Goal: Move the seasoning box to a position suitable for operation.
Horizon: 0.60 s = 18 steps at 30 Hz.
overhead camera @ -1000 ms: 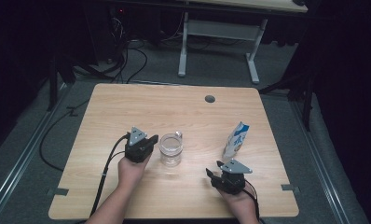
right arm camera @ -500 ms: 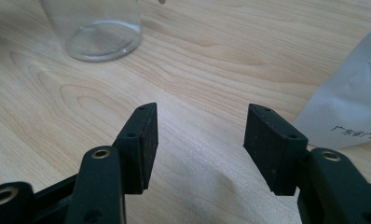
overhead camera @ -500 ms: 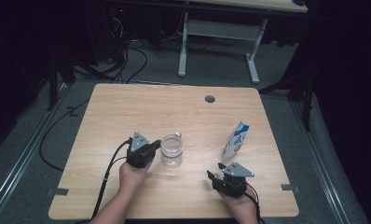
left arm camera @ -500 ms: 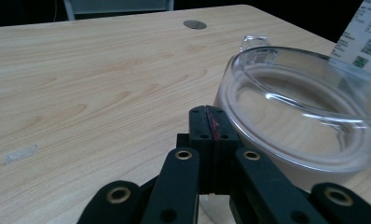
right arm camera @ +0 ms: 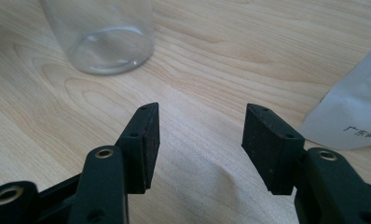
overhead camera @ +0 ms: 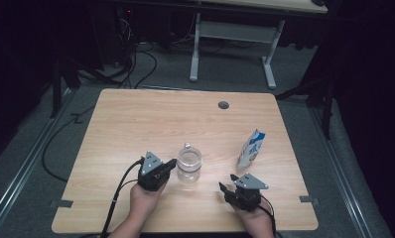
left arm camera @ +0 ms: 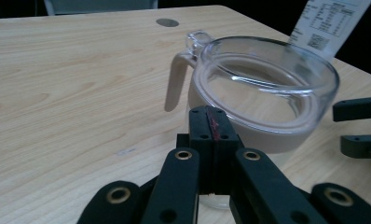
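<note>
The jug (overhead camera: 189, 163), clear with a beige handle, stands upright near the front middle of the surface (overhead camera: 136, 119). The left gripper (overhead camera: 171, 164) sits just beside it on the left, jaws pressed fully together with nothing between them, their tips at or against the jug's wall just under the rim. From the left gripper view the handle (left arm camera: 174, 79) lies on the far left side of the jug, away from the tips. The right gripper (overhead camera: 228, 182) rests to the jug's right, jaws spread wide and empty, pointing between the jug and the carton (overhead camera: 250, 148).

The step looks like nudging or steadying the jug with closed jaws. To do it well, press low on the wall, not at the rim, so the jug slides instead of tipping. Push slowly and straight, since the round wall can slip off the narrow tips. The right gripper should stay clear of the carton, which looks light and easy to topple.
</note>
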Tool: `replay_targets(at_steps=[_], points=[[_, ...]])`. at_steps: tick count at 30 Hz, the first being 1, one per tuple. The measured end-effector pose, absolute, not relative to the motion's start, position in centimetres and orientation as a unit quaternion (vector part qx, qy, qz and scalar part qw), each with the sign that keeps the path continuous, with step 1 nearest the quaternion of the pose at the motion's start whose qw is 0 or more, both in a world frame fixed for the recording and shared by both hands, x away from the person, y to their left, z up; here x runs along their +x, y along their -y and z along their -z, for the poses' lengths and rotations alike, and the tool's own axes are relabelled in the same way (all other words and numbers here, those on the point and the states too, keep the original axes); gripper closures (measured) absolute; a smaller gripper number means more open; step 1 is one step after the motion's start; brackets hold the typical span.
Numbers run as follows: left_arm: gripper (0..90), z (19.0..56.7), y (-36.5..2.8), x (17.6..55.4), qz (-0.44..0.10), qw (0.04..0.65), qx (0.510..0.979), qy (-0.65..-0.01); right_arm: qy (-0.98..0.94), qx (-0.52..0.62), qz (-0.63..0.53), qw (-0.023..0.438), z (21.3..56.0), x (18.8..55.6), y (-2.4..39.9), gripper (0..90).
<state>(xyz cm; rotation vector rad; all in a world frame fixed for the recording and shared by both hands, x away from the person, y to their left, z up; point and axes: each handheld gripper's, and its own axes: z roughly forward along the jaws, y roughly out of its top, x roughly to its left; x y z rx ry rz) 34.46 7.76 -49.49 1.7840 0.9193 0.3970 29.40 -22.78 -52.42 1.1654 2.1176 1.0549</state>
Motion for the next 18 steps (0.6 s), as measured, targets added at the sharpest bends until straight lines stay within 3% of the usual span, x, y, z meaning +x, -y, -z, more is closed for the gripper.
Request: replay_targets(at_steps=[14,18], points=[[90.0,49.5,-4.9,32.2,-0.137,0.536,0.76,-0.341,-0.769,0.431,-0.404,0.245,51.9,29.6,22.8,46.9],[90.0,49.8,-5.4,32.1,-0.146,0.531,0.763,-0.34,-0.766,0.434,-0.408,0.244,51.1,30.2,22.3,56.4]])
